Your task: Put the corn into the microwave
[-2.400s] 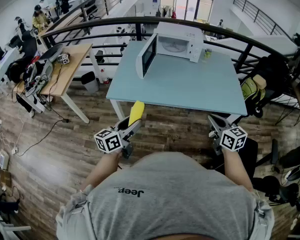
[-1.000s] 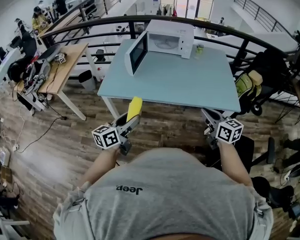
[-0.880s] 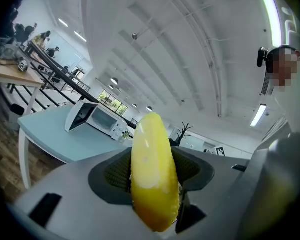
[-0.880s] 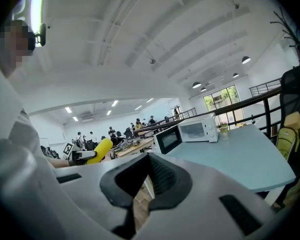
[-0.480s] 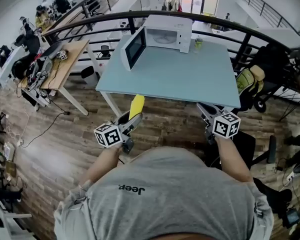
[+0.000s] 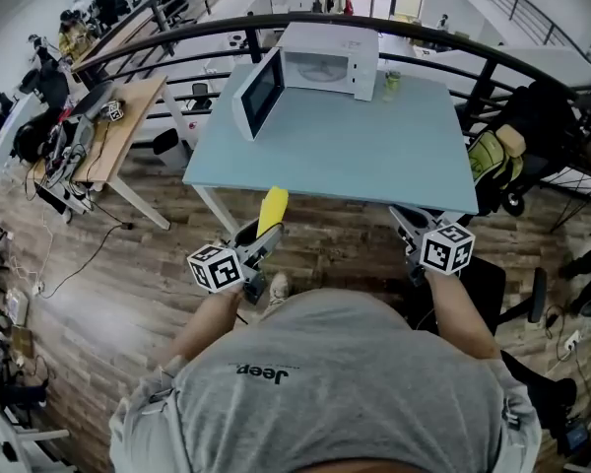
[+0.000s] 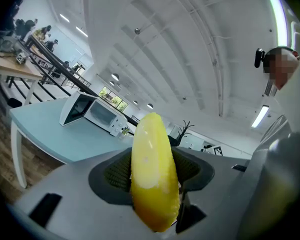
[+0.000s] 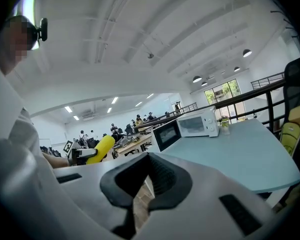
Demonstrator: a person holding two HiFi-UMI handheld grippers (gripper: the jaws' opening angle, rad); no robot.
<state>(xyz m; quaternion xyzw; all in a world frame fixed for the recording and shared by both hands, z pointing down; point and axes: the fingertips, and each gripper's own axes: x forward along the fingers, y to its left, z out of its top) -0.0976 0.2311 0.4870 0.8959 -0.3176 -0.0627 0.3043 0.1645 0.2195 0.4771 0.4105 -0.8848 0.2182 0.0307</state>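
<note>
Yellow corn [image 7: 152, 176] is gripped between the jaws of my left hand-held gripper [image 6: 260, 240], its tip at the near edge of the pale blue table [image 6: 355, 156]. My right hand-held gripper [image 8: 140, 186] is empty, jaws apart, by the same edge. At the table's far side, well apart from the corn, sits the white microwave [image 6: 327, 59], door [image 6: 259, 92] swung open.
</note>
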